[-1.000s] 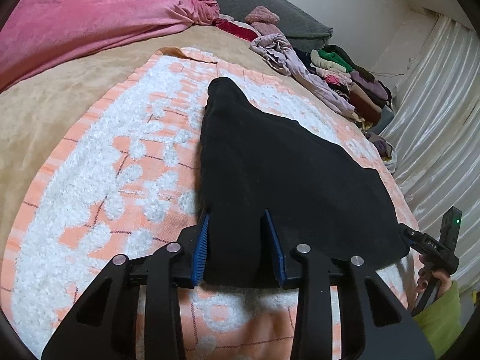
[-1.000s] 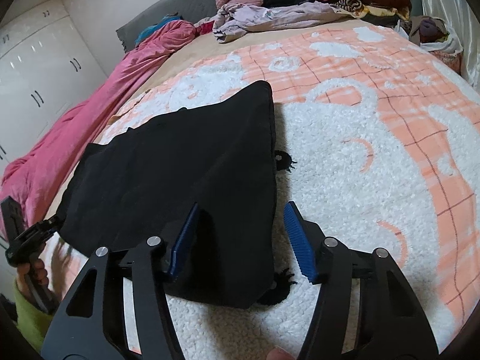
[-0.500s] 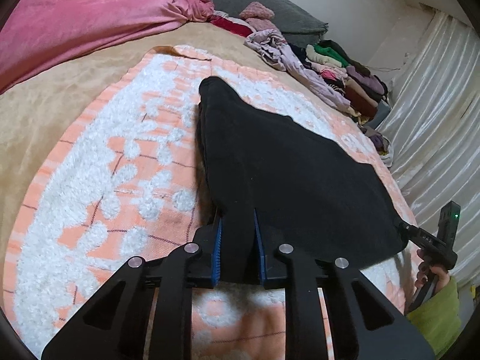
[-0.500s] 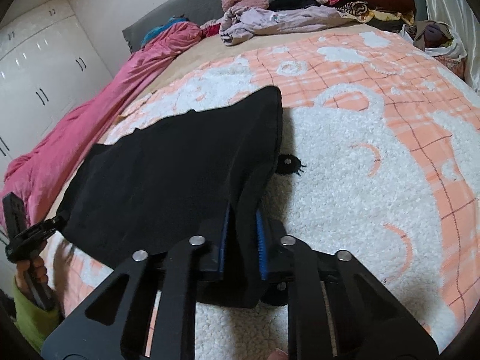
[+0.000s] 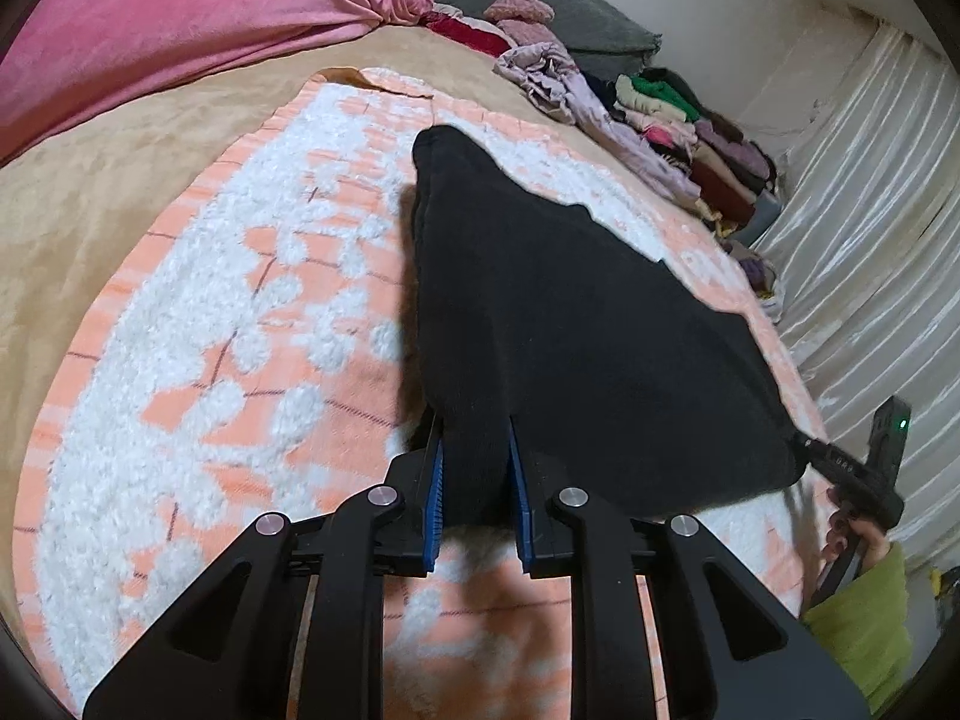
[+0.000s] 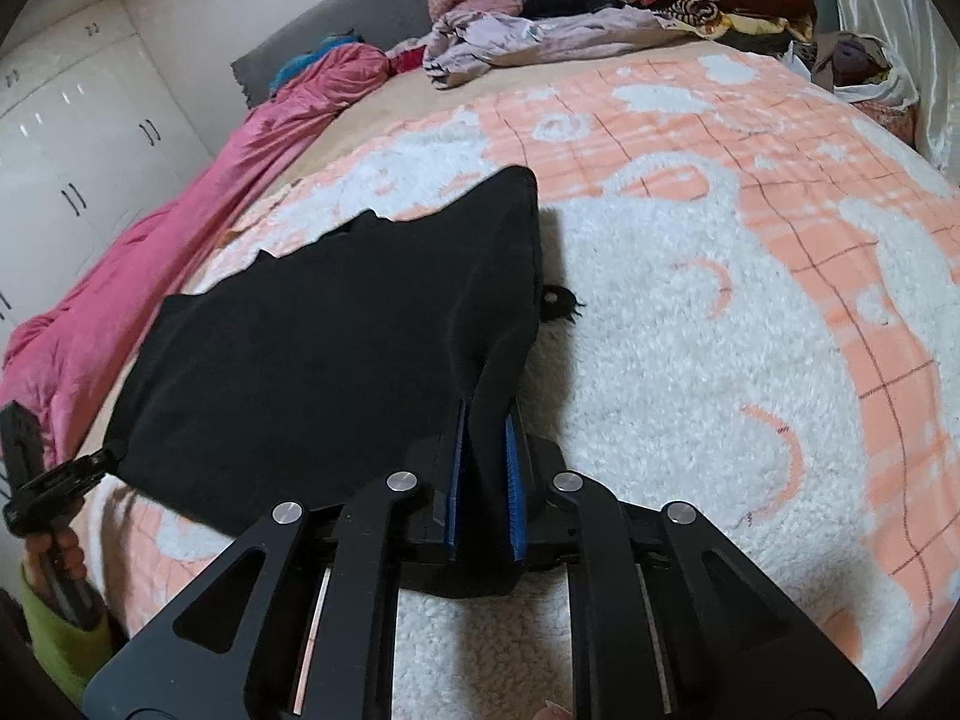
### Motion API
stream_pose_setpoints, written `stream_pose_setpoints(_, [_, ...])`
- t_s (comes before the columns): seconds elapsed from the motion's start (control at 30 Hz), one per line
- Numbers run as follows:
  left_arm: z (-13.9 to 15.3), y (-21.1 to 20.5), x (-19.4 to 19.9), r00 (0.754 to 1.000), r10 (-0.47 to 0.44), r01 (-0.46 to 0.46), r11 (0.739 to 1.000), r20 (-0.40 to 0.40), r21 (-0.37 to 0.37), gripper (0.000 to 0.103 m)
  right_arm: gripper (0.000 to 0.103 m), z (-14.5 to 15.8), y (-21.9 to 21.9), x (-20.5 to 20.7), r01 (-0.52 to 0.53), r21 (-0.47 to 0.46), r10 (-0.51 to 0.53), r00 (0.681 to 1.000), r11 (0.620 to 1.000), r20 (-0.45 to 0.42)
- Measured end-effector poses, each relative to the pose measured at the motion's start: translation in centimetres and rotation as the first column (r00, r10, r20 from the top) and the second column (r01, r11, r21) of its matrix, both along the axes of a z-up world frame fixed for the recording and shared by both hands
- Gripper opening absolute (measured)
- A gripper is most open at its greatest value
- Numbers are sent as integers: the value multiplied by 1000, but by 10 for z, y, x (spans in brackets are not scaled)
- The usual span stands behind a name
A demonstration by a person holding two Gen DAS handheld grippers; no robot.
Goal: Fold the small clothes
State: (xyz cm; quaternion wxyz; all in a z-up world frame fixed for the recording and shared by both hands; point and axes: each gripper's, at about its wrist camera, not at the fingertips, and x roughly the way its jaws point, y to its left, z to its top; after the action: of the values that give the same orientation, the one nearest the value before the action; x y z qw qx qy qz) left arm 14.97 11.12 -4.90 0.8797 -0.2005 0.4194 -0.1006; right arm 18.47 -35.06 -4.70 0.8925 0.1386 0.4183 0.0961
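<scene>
Each gripper, left (image 5: 475,483) and right (image 6: 486,477), is pinched closed on a near corner of the black garment (image 5: 576,324) lying on the peach blanket (image 5: 198,324). The thick bunched cloth could slip from either grip during the fold, leaving edges misaligned.

I see the cloth (image 5: 576,324) lying on the blanket (image 5: 252,324), which is spread on the bed (image 5: 120,180). My left gripper (image 5: 475,480) pinches the near left corner of the cloth. My right gripper (image 6: 486,480) pinches the near right corner. Behind the blanket, a pile of clothes (image 6: 540,36) sits at the far end of the bed. A rolled cover (image 5: 180,30) lies along the far left side. A curtain (image 5: 870,252) hangs on the right.
</scene>
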Motion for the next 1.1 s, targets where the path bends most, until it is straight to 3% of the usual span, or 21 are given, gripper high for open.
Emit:
stream_pose_setpoints(0.17, [-11,6,6,1000,6,-6,1000,-22,-30,23,21,-3,-1,1,27,-42,-28,1000,999,-10])
stream_pose_setpoints(0.3, [2,12,1,1000,14,-13,999,20,-33,24,31,4,-1,-1,43,-76,-42,999,996,19])
stream_pose_setpoints(0.53, [31,11,-12,991,64,-72,995,117,71,22,38,25,1,-8,73,-145,-56,991,987,119])
stream_pose_setpoints(0.6, [37,8,-13,989,66,-79,992,132,94,25,44,29,2,-9,72,-148,-52,989,986,137])
stream_pose_setpoints(0.67, [40,4,-15,987,67,-85,989,145,123,33,44,32,6,-9,63,-151,-40,988,987,152])
stream_pose_setpoints(0.77, [45,-5,-15,986,55,-80,984,157,157,36,46,34,12,-10,47,-164,-19,986,985,168])
stream_pose_setpoints(1.1, [62,-53,-4,981,-45,-2,970,188,243,56,51,39,31,-9,2,-192,36,981,981,190])
